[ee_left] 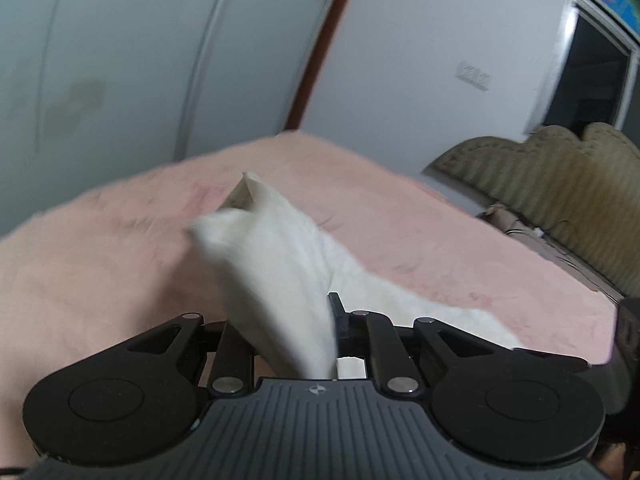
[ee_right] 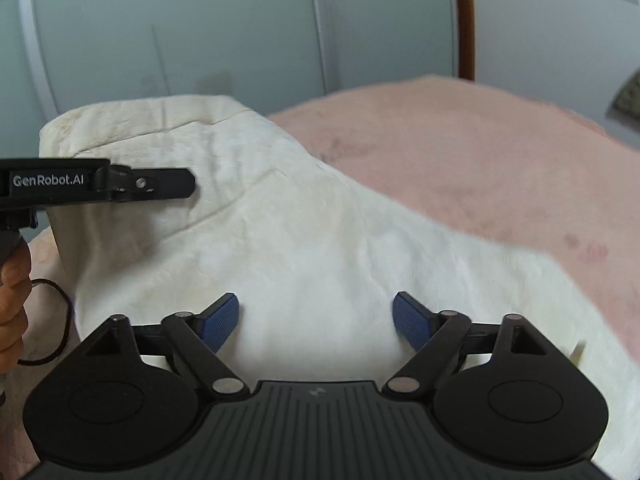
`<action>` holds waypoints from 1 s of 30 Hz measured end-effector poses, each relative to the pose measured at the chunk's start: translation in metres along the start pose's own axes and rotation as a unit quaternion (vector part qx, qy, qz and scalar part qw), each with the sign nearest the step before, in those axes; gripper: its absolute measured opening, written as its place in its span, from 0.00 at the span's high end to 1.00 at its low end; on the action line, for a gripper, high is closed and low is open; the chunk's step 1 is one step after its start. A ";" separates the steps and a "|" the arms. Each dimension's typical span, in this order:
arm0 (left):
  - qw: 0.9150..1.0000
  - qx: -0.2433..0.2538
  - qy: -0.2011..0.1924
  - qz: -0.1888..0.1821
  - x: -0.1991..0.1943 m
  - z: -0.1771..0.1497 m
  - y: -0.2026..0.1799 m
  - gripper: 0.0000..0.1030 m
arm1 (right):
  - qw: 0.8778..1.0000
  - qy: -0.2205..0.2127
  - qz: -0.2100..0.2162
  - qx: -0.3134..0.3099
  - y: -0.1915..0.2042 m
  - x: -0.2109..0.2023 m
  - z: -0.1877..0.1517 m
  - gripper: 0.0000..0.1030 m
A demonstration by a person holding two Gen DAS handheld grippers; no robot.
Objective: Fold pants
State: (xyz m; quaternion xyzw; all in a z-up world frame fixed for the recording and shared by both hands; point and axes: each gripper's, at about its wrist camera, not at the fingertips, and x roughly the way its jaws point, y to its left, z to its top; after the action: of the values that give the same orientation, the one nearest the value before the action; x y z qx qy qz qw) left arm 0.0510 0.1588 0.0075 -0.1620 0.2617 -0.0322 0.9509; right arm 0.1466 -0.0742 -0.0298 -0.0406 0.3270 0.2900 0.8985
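Pants (ee_right: 288, 216), cream-white, lie part-lifted on the pink bed (ee_right: 480, 152); my left tongs (ee_left: 280, 344) are clamped on a raised fold of them, my right tongs (ee_right: 316, 320) hang spread above the cloth, gripping nothing; I judge the folding barely begun; pale wardrobe doors (ee_right: 200, 40) stand behind.

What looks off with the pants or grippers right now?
Nothing damaged. The white pants hang bunched and creased from the left gripper, lifted off the pink blanket; the right gripper is open, holding nothing.
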 end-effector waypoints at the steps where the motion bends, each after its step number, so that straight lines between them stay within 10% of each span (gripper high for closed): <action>1: 1.000 -0.007 0.008 0.008 0.004 -0.002 0.005 0.77 | 1.000 0.004 0.000 -0.002 0.000 0.003 -0.002 0.13; 10: 0.998 -0.063 0.024 -0.003 0.021 -0.015 0.043 0.57 | 0.999 -0.002 -0.017 -0.035 0.016 0.010 -0.008 0.00; 17: 0.999 0.003 0.010 -0.043 0.026 -0.022 0.024 0.07 | 0.999 -0.017 -0.026 -0.030 0.020 0.005 -0.016 0.00; 30: 0.999 -0.003 0.009 -0.054 0.028 -0.028 0.023 0.05 | 0.999 -0.019 -0.026 -0.029 0.018 0.006 -0.016 0.00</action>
State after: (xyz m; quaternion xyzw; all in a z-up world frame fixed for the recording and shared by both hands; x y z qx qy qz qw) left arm 0.0602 0.1680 -0.0361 -0.1781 0.2615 -0.0841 0.9449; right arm 0.1317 -0.0609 -0.0435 -0.0696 0.3006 0.2766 0.9101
